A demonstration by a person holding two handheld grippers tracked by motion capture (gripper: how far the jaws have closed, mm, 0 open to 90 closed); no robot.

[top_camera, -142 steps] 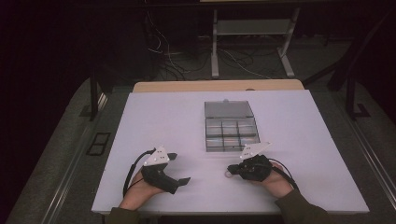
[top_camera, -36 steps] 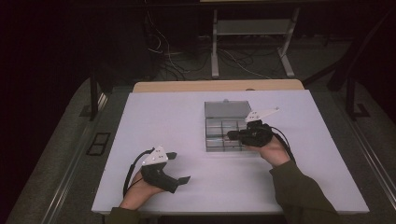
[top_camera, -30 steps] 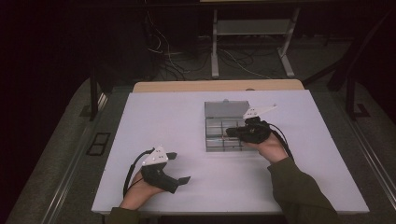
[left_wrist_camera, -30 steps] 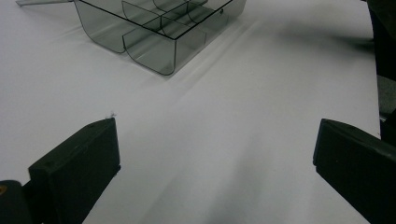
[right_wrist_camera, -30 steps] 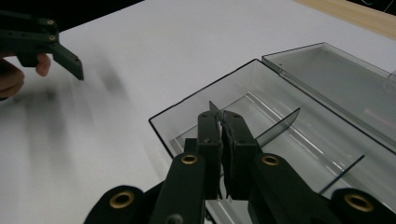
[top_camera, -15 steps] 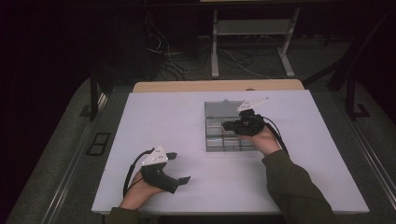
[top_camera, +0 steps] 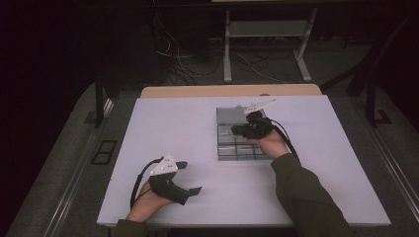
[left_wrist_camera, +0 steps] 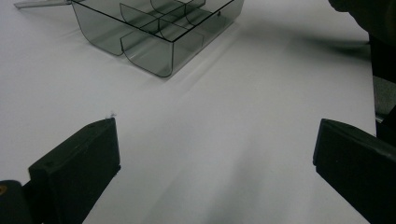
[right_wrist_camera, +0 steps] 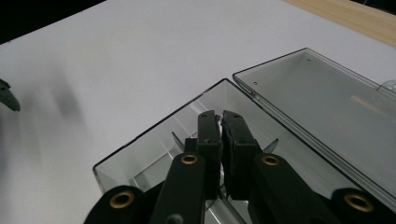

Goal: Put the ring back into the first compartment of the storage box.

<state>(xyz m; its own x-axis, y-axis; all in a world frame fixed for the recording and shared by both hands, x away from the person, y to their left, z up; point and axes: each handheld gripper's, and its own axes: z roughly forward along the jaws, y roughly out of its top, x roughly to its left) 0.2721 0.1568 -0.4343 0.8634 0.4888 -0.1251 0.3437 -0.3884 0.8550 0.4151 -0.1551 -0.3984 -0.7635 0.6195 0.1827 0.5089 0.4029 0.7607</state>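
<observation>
Right gripper view showed the right hand-held gripper [right_wrist_camera: 219, 116] pressed together, empty, over the open smoky clear plastic compartment box [right_wrist_camera: 154, 140], lid at two o'clock, compartments apparently still unfilled.

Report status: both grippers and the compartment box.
Left gripper open, resting on white table. Right gripper shut, empty, over clear grey plastic compartment box, lid open. Nothing in the way.

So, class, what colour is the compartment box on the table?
Smoky transparent grey box, clearest in the left gripper view.
</observation>
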